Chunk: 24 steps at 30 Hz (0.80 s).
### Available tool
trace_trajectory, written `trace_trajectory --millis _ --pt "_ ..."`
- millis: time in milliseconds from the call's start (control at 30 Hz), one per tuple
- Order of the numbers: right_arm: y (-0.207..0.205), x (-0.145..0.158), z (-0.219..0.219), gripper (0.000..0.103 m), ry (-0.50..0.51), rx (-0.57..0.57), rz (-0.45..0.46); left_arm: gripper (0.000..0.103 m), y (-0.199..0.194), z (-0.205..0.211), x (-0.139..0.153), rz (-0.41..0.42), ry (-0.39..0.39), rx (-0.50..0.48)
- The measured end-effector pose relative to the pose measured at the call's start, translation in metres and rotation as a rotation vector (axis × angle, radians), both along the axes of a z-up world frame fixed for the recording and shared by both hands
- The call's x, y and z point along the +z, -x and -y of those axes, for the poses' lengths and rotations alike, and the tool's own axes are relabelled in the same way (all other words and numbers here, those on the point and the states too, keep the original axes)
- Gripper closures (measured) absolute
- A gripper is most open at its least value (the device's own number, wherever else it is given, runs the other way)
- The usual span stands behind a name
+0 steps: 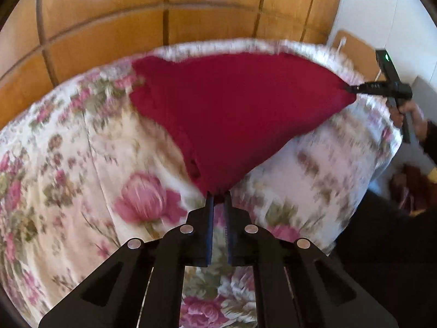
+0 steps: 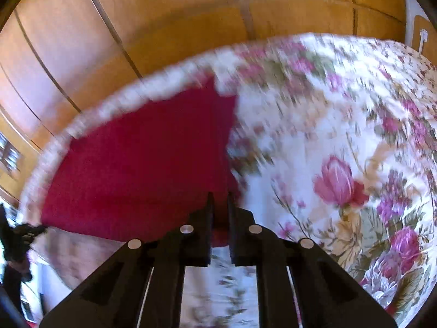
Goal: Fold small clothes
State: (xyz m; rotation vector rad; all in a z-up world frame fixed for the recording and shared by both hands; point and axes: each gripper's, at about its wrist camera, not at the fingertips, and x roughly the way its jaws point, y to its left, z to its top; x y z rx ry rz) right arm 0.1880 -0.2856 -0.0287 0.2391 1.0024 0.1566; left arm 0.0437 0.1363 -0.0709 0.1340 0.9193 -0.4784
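A dark red garment is stretched above a floral bedspread. My left gripper is shut on its near corner. My right gripper shows at the right of the left wrist view, shut on the garment's other corner and pulling it taut. In the right wrist view the red garment spreads to the left, and my right gripper is shut on its edge. The left gripper shows at the far left there, holding the opposite corner. Both views are motion-blurred.
The floral bedspread covers the whole bed. A wooden panelled wardrobe stands behind the bed. A white wall and a wooden door are at the right. The person's hand holds the right gripper's handle.
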Motion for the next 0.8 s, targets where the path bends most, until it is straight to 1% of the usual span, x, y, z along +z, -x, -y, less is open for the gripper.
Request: trace_trajectory --millis 33,67,133,167,200,233,267,300,400,467,533,567,600,633,667,733,767,800 --pt "-0.002 -0.013 -0.001 0.095 0.011 -0.003 -0.027 0.103 0.001 -0.002 -0.008 -0.02 -0.021 0.012" --pt "-0.002 -0.018 -0.002 0.095 0.015 -0.004 -0.028 0.103 0.001 -0.005 -0.017 -0.037 -0.017 0.039" --pt "0.0 -0.017 -0.002 0.094 0.002 -0.016 -0.017 0.103 0.004 -0.015 -0.012 -0.047 0.061 0.09" --pt "0.0 -0.014 -0.001 0.092 -0.018 -0.016 -0.016 0.103 0.006 -0.019 -0.006 -0.031 0.08 0.106" --pt "0.001 -0.012 0.0 0.081 -0.018 -0.014 -0.011 0.103 0.007 -0.023 0.001 -0.012 0.11 0.13" --pt "0.003 -0.008 0.002 0.064 -0.002 -0.02 -0.001 0.103 0.008 -0.026 0.006 -0.008 0.14 0.148" --pt "0.005 -0.005 0.004 0.06 0.003 -0.029 0.005 0.103 0.007 -0.03 0.014 -0.004 0.185 0.174" --pt "0.008 -0.002 0.008 0.059 -0.007 -0.044 0.013 0.103 0.007 -0.032 0.023 0.014 0.224 0.197" --pt "0.017 0.007 0.017 0.059 -0.045 -0.071 0.041 0.103 0.004 -0.03 0.045 0.078 0.306 0.243" --pt "0.021 0.008 0.017 0.06 -0.054 -0.067 0.045 0.103 -0.003 -0.022 0.054 0.111 0.32 0.253" --pt "0.024 0.006 0.012 0.062 -0.046 -0.049 0.04 0.103 -0.009 -0.005 0.057 0.142 0.282 0.25" --pt "0.023 0.0 0.007 0.076 -0.022 -0.037 0.02 0.103 -0.016 0.011 0.056 0.142 0.256 0.236" --pt "0.023 -0.005 0.003 0.094 0.002 -0.032 0.004 0.103 -0.021 0.022 0.053 0.133 0.237 0.232" --pt "0.023 -0.009 -0.002 0.094 0.023 -0.017 -0.004 0.103 -0.028 0.031 0.048 0.119 0.204 0.235" --pt "0.026 -0.009 -0.005 0.095 0.039 -0.015 0.008 0.103 -0.036 0.043 0.039 0.093 0.139 0.245" --pt "0.027 -0.008 -0.004 0.095 0.051 -0.01 0.019 0.103 -0.046 0.053 0.019 0.042 0.052 0.273" --pt "0.025 -0.011 -0.002 0.094 0.049 -0.01 0.003 0.103 -0.05 0.054 0.007 0.003 0.035 0.286" --pt "0.023 -0.015 -0.001 0.087 0.061 -0.01 -0.015 0.103 -0.052 0.053 0.003 -0.011 0.038 0.305"
